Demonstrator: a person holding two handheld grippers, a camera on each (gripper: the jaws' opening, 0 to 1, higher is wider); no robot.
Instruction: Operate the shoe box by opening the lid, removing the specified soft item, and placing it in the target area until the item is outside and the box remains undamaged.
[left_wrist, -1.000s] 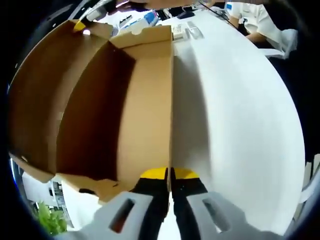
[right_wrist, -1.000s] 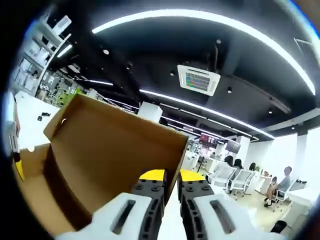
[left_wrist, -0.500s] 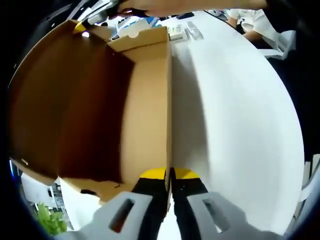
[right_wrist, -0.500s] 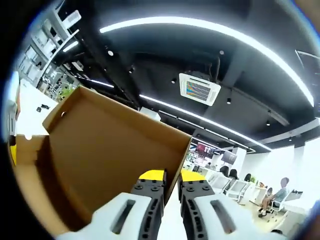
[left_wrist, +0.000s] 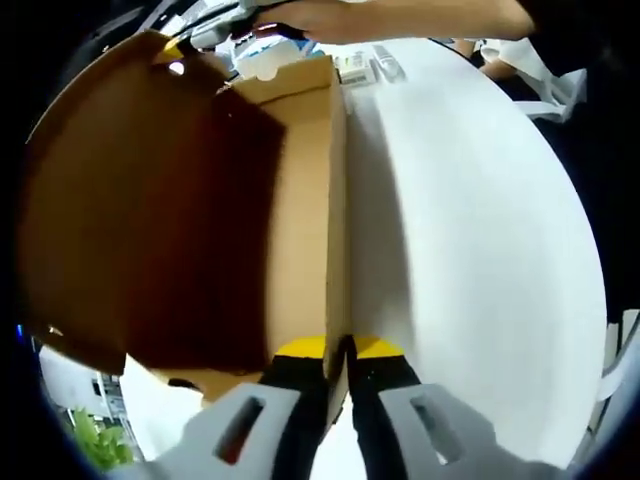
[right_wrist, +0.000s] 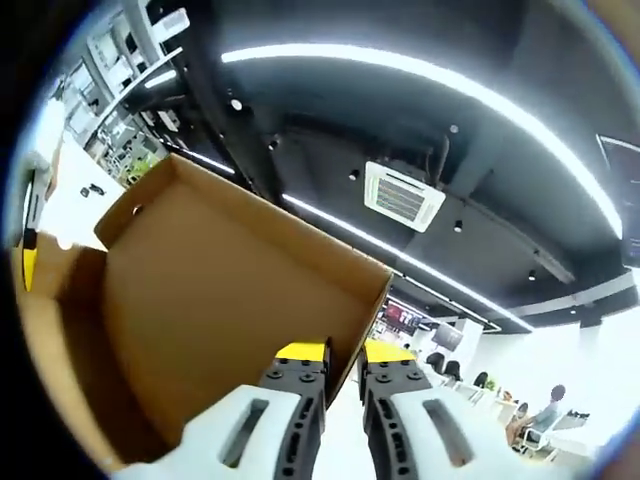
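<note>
Gripping the thin cardboard wall of the shoe box (left_wrist: 300, 230), the left gripper (left_wrist: 337, 352) has its two yellow-tipped jaws pressed close together, with the wall edge running between them. In the left gripper view the box stands on a white table (left_wrist: 480, 250); its brown interior (left_wrist: 150, 220) is in deep shadow, and whether any soft item lies inside cannot be told. Beyond the far end of the box a person's hand (left_wrist: 310, 18) holds the other gripper. Several small items (left_wrist: 365, 65) lie on the table near that end, too small to identify.

In the right gripper view, the right gripper (right_wrist: 342, 355) is clamped on the edge of the raised lid (right_wrist: 230, 300), one jaw on each face of the cardboard panel. The lid is lifted and tilted, its inner brown face toward the camera, with one side flap (right_wrist: 60, 300) visible at the left. Behind the lid appear a dark ceiling (right_wrist: 400, 130) with long light strips and one square ceiling unit (right_wrist: 403, 191). Seated people (right_wrist: 530, 425) show far off at lower right.

Count: one box, one lid, two grippers.
</note>
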